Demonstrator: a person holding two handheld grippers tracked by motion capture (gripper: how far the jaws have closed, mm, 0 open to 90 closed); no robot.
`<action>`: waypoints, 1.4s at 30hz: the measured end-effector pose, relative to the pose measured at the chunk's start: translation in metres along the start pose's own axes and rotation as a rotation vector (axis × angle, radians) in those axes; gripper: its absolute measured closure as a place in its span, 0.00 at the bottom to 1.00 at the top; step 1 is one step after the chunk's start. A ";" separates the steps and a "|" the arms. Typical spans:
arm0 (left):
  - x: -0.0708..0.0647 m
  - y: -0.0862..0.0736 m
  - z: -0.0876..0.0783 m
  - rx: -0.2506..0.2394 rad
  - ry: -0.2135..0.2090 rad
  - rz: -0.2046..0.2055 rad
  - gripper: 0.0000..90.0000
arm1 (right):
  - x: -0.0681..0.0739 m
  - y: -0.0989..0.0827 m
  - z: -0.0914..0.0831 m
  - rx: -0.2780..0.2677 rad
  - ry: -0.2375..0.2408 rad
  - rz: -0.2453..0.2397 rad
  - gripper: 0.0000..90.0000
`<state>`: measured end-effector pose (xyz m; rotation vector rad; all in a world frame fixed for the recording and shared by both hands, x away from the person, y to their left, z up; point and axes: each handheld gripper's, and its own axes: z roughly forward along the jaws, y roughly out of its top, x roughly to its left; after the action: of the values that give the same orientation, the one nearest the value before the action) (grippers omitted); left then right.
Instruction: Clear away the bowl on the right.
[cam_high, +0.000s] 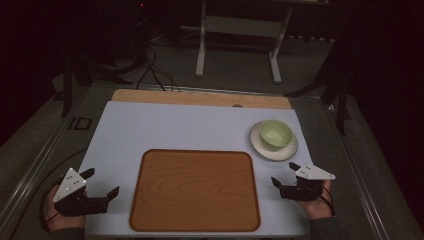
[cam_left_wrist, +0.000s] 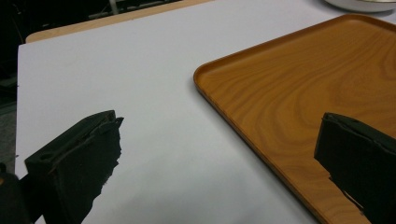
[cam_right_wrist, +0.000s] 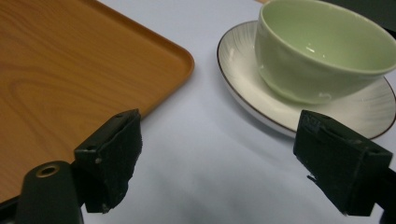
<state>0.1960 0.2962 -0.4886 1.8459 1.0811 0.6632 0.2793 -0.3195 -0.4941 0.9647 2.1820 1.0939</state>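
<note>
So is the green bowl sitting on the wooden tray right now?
No, the green bowl sits on a white plate on the table, beside the wooden tray, which has nothing on it.

mat bare left and behind tray | bowl on saucer blocks far right

Left hand-held gripper and right hand-held gripper, each gripped from below by a hand, lie low near the bench's front corners, jaws spread wide and angled inward, holding nothing.
</note>
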 end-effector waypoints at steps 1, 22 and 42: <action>0.000 0.000 0.000 -0.002 0.001 0.000 0.00 | 0.000 0.002 0.001 -0.001 0.002 -0.004 0.17; 0.001 0.000 -0.002 -0.014 0.013 -0.003 0.00 | -0.008 0.029 0.022 -0.014 0.001 -0.045 0.26; 0.002 -0.001 -0.002 -0.021 0.014 -0.010 0.00 | -0.024 0.046 0.041 -0.008 -0.020 -0.062 0.27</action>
<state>0.1948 0.2986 -0.4880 1.8189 1.0880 0.6802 0.3398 -0.2996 -0.4751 0.8953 2.1753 1.0592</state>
